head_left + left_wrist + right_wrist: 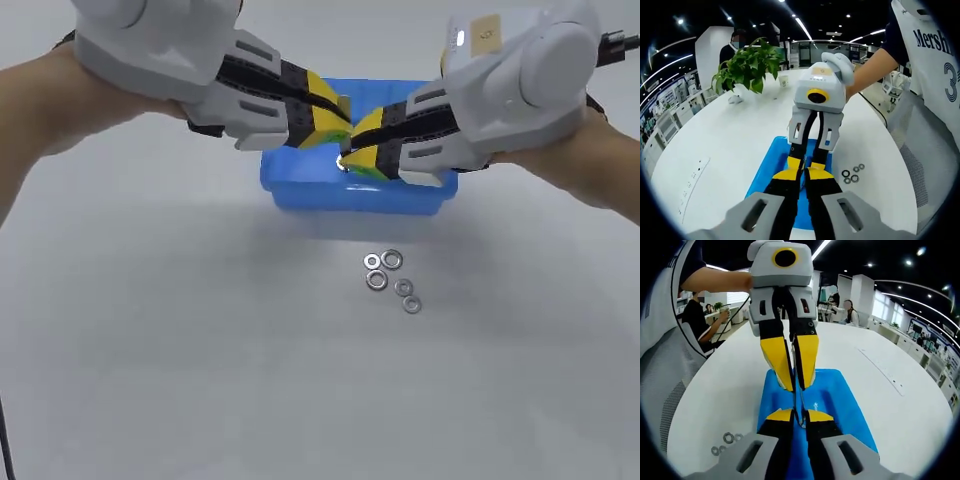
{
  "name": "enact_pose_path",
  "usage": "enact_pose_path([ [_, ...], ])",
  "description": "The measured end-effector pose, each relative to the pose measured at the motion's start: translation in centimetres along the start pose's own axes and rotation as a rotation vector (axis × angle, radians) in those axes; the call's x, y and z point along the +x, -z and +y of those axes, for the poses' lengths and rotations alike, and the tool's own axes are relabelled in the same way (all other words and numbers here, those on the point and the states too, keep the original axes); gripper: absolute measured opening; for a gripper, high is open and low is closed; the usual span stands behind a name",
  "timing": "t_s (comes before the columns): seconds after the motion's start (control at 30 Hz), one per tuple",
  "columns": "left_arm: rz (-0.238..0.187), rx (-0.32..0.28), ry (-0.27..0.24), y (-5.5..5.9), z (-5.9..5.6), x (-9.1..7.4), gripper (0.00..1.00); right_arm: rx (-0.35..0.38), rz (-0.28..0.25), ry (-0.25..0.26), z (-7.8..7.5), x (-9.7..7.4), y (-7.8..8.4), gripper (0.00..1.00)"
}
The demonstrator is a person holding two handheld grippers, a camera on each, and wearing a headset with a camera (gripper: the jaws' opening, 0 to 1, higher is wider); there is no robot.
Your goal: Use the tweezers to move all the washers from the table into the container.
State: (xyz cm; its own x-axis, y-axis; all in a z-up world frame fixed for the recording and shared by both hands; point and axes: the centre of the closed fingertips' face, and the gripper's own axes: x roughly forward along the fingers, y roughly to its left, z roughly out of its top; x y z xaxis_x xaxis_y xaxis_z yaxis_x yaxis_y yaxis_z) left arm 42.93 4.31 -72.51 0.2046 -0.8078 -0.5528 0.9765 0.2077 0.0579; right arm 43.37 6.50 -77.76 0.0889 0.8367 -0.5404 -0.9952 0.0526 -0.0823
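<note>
Crowding container [350, 196] rim: left tool [336, 114], right tool [357, 152]

1. I record the container [300, 192] as plain blue.
2. The washers [397, 262] read silver, against a white table [150, 350].
3. Left gripper [338, 128] and right gripper [352, 152]: white shells, black links, yellow jaw ends.
4. Tweezers [799, 390]: metallic grey.
</note>
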Motion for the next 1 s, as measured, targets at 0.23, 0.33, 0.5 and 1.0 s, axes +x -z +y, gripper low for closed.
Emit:
enact_pose_path([
  [0.23,-0.003,-0.006,0.0,0.2,0.2,-0.1,0.08,0.01,-0.024,0.005,-0.3,0.0,-0.3,0.14],
  [0.33,-0.004,-0.005,-0.003,0.3,0.2,-0.2,0.08,0.021,-0.048,-0.004,-0.2,0.0,-0.7,0.14],
  [0.5,-0.006,-0.007,-0.011,0.4,0.3,-0.3,0.08,0.012,-0.067,-0.009,-0.3,0.0,-1.0,0.11],
  [1.0,-0.014,0.02,-0.019,-1.0,-0.5,-1.2,0.08,-0.031,-0.075,0.009,0.0,-0.8,-2.2,0.1],
])
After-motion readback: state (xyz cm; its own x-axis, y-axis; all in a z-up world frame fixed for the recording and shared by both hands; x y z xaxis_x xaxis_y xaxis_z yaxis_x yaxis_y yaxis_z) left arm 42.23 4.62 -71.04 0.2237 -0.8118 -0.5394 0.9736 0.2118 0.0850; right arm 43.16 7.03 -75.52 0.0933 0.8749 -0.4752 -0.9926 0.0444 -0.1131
